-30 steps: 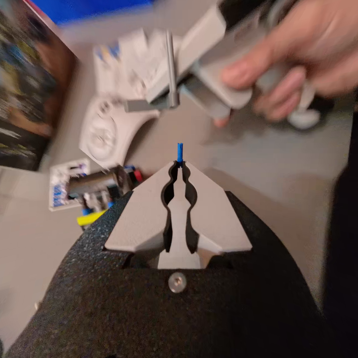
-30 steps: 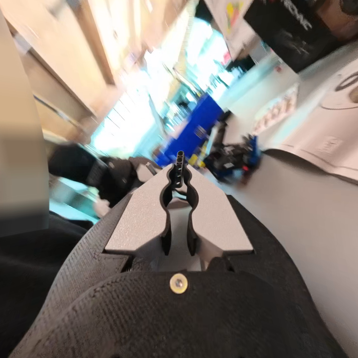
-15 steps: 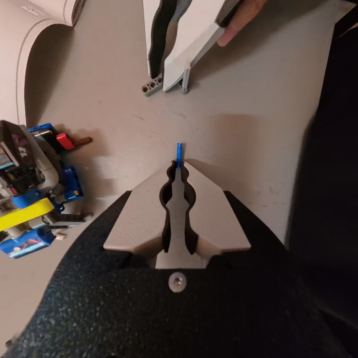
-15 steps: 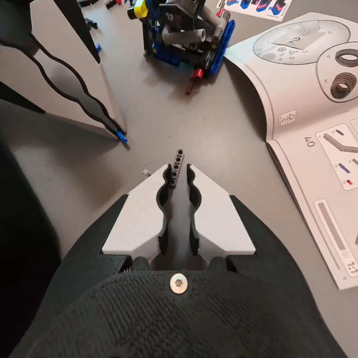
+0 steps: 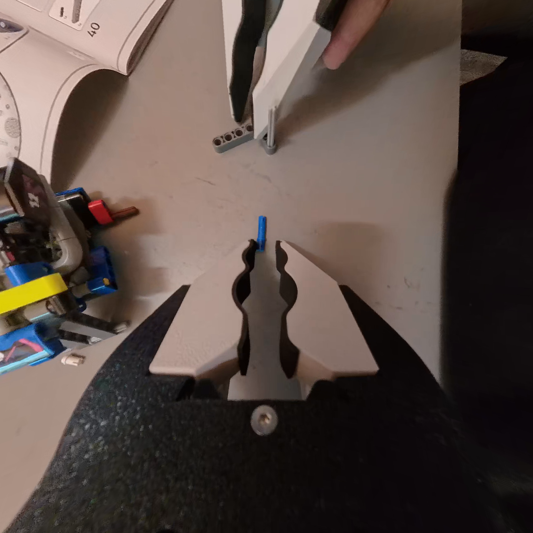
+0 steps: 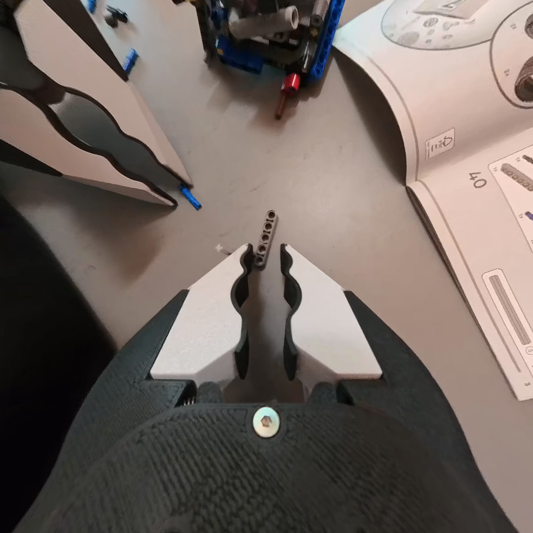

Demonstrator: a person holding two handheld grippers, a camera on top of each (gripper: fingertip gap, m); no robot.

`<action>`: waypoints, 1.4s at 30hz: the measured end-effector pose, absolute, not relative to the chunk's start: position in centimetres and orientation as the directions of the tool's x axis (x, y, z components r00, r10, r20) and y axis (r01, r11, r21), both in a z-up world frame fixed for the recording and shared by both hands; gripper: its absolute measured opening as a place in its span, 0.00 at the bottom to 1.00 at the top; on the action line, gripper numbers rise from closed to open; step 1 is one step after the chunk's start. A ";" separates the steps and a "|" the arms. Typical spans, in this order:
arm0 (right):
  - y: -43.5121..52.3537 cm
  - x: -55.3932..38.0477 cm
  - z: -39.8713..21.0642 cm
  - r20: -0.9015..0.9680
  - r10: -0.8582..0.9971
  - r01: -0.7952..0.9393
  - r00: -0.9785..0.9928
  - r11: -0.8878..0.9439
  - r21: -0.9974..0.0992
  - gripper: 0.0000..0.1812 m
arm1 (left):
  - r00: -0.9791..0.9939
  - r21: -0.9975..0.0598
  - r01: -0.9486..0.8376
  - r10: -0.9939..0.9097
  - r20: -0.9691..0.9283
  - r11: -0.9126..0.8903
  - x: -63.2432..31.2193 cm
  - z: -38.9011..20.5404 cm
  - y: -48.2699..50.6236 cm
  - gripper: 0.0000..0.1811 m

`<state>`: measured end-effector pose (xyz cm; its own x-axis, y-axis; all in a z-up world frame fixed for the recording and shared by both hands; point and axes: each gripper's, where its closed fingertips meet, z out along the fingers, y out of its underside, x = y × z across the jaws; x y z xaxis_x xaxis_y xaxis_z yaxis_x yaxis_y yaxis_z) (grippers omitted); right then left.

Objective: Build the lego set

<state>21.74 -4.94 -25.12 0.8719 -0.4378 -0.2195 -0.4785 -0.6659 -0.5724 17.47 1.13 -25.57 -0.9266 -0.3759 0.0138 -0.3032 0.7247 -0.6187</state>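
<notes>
In the left wrist view my left gripper (image 5: 265,242) is open low over the grey table. A small blue pin (image 5: 261,233) lies at its left fingertip, loose between the spread jaws. In the right wrist view my right gripper (image 6: 265,247) is open too. A dark grey beam with several holes (image 6: 266,239) lies on the table against its left fingertip. The pin also shows in the right wrist view (image 6: 189,197) at the tips of the left gripper (image 6: 181,193). The beam also shows in the left wrist view (image 5: 229,140). The partly built blue, black and yellow model (image 5: 43,274) stands at the left.
The model (image 6: 274,37) has a red bush on a brown axle (image 6: 290,83) sticking out toward me. An open instruction booklet (image 6: 461,144) lies to the right. Loose small pieces (image 6: 115,17) lie at the far left. A small white peg (image 5: 69,359) lies by the model. About 8 centimetres separates my left fingertips from my right. The small white peg (image 5: 69,359) sits 15 centimetres or so from the ends of my left fingers.
Both grippers swung down to the table from blurred, raised poses. The left gripper, shut on the blue pin before, has opened. The right gripper has opened wider, and the beam lies free.
</notes>
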 end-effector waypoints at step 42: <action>-3.3 22.2 -23.8 -0.321 -0.379 -0.473 0.868 -0.431 -0.768 0.04 | -0.908 -0.734 -0.204 -0.406 -0.106 0.647 19.3 -25.4 0.8 0.01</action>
